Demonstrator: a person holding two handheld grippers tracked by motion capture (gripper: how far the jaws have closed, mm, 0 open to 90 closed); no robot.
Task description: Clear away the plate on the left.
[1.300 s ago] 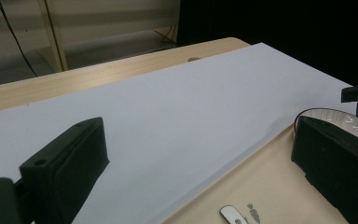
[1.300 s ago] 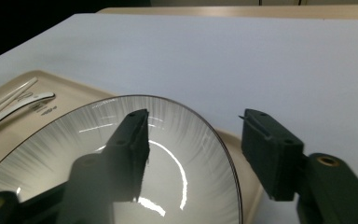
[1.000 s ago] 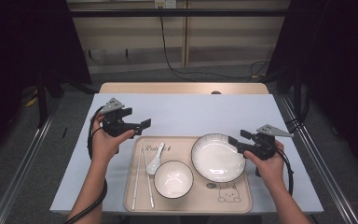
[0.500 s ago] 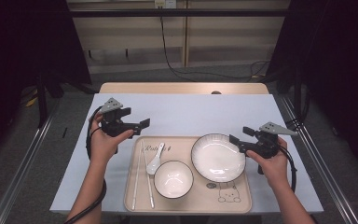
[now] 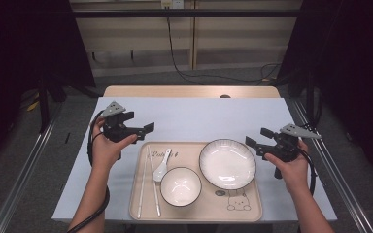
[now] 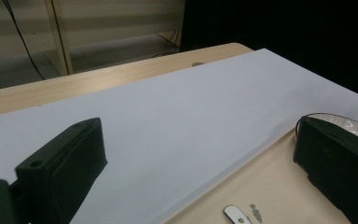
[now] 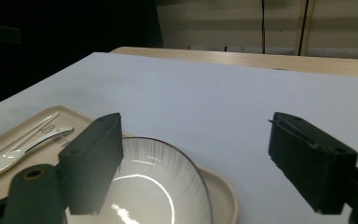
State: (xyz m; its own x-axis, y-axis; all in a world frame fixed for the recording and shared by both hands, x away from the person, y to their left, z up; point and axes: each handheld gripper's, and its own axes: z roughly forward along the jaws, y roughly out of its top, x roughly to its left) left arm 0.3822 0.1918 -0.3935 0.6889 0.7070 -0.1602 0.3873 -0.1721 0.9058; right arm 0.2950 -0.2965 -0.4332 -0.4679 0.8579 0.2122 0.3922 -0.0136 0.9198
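A beige tray [image 5: 194, 213] at the table's near edge holds a large white plate [image 5: 227, 163], a small white bowl [image 5: 180, 186], a white spoon [image 5: 161, 164] and chopsticks [image 5: 145, 184]. My right gripper [image 5: 256, 137] hovers just off the plate's right rim. Its jaws have just been opening, and nothing is between them. In the right gripper view the jaws [image 7: 193, 126] stand wide apart, with the plate [image 7: 158, 186] below the left one. My left gripper [image 5: 143, 125] is open above the cloth, off the tray's far left corner, and holds nothing [image 6: 198, 126].
A pale blue cloth [image 5: 199, 119] covers the table, bare beyond the tray. A wooden strip [image 5: 189, 92] runs along the far edge. Metal rails [image 5: 24, 174] flank both sides. Past the far edge are a cable and a wall.
The right gripper's jaws have spread wider beside the plate's right rim, and that hand has barely shifted. The left gripper and the dishes have stayed where they were.
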